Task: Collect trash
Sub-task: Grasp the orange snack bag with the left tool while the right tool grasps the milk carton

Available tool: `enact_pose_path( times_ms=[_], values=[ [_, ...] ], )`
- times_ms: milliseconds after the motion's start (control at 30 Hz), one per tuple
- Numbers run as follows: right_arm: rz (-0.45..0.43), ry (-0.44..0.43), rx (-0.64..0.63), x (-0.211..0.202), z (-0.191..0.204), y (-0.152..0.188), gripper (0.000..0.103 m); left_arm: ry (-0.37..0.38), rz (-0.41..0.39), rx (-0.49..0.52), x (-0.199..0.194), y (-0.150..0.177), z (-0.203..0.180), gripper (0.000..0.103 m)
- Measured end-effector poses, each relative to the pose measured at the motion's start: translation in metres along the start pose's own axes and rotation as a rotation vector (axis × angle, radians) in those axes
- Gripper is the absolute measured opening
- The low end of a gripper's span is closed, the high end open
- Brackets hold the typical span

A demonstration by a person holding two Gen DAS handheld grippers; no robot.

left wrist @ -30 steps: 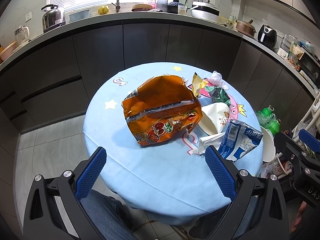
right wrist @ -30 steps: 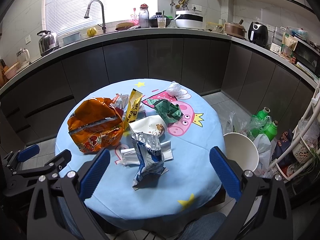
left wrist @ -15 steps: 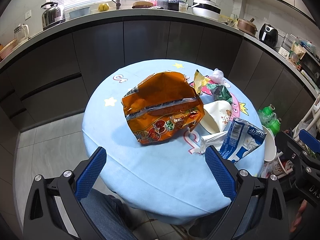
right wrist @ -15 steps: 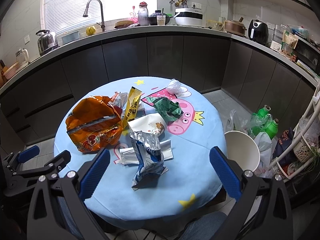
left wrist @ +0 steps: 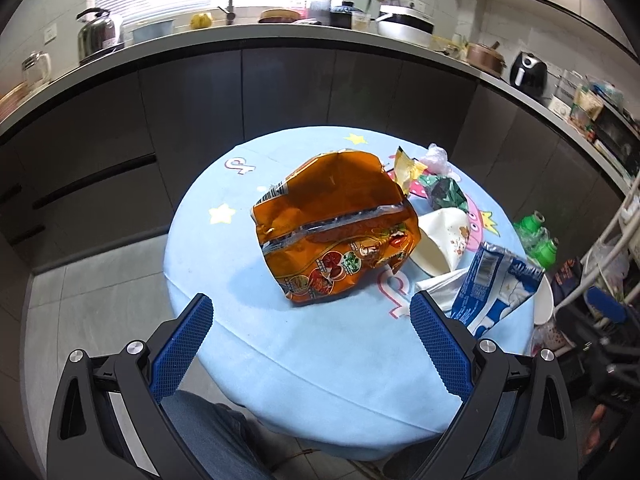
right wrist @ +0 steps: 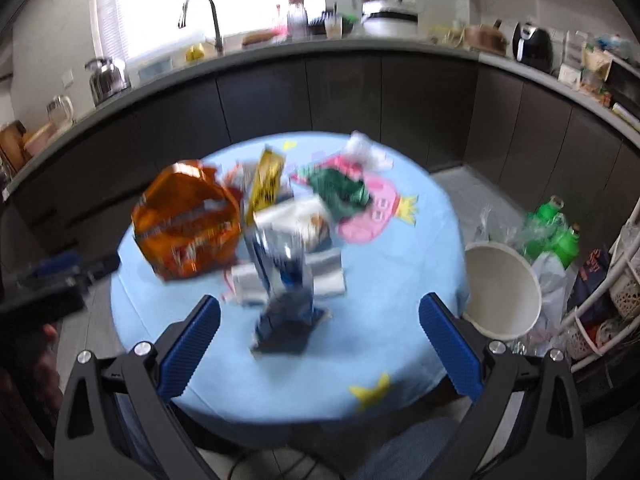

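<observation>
Trash lies on a round blue table [left wrist: 320, 340]. A big orange snack bag [left wrist: 332, 228] sits mid-table, straight ahead of my open left gripper [left wrist: 310, 324], which hovers over the near edge with nothing between its fingers. To the right lie a white paper cup [left wrist: 440, 240], a blue-white wrapper [left wrist: 492, 284], a green wrapper [left wrist: 444, 190] and a yellow wrapper [left wrist: 406, 166]. In the blurred right wrist view, my open right gripper [right wrist: 318, 322] hangs above the blue-white wrapper [right wrist: 286, 280], with the orange bag [right wrist: 186, 220] to its left. A white bin [right wrist: 502, 290] stands right of the table.
Green bottles [right wrist: 554, 232] in a plastic bag sit on the floor behind the bin. A white wire rack [right wrist: 612, 280] stands at the far right. Dark cabinets under a cluttered counter [left wrist: 280, 36] curve round behind the table. A person's jeans [left wrist: 216, 436] show below the left gripper.
The right wrist view has gone blurred and the table sits slightly nearer and lower in it. The left gripper has shifted a little, so the orange bag lies more centred. Both stay open.
</observation>
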State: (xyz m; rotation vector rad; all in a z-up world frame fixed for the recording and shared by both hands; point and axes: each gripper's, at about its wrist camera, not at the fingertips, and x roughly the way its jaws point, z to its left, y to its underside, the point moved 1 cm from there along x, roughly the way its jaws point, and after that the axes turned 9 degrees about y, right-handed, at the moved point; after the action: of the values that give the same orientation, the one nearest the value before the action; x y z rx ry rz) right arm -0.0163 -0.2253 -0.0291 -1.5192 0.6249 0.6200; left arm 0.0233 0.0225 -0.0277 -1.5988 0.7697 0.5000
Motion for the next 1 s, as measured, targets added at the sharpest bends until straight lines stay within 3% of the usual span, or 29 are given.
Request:
enact_pose_path(
  times_ms=[233, 433, 533, 600, 867, 1000],
  values=[
    [0.076, -0.086, -0.011, 0.048, 0.02, 0.008, 0.099, 0.022, 0.049, 0.031, 0.02, -0.006, 0.008, 0.094],
    [0.084, -0.135, 0.0, 0.067, 0.024, -0.003, 0.084, 0.028, 0.054, 0.018, 0.03, -0.018, 0.021, 0.094],
    [0.083, -0.14, -0.007, 0.072, 0.024, -0.006, 0.065, 0.014, 0.046, 0.051, 0.035, -0.028, 0.025, 0.094],
    [0.092, -0.162, -0.007, 0.074, 0.023, -0.005, 0.036, 0.024, 0.048, 0.05, 0.039, -0.038, 0.032, 0.094],
    [0.066, -0.169, 0.01, 0.061, 0.013, -0.003, 0.033, 0.079, 0.096, 0.106, 0.075, -0.081, 0.056, 0.094],
    [0.071, -0.153, 0.013, 0.06, 0.012, -0.002, 0.033, 0.206, 0.195, 0.142, 0.105, -0.089, 0.054, 0.094]
  ],
)
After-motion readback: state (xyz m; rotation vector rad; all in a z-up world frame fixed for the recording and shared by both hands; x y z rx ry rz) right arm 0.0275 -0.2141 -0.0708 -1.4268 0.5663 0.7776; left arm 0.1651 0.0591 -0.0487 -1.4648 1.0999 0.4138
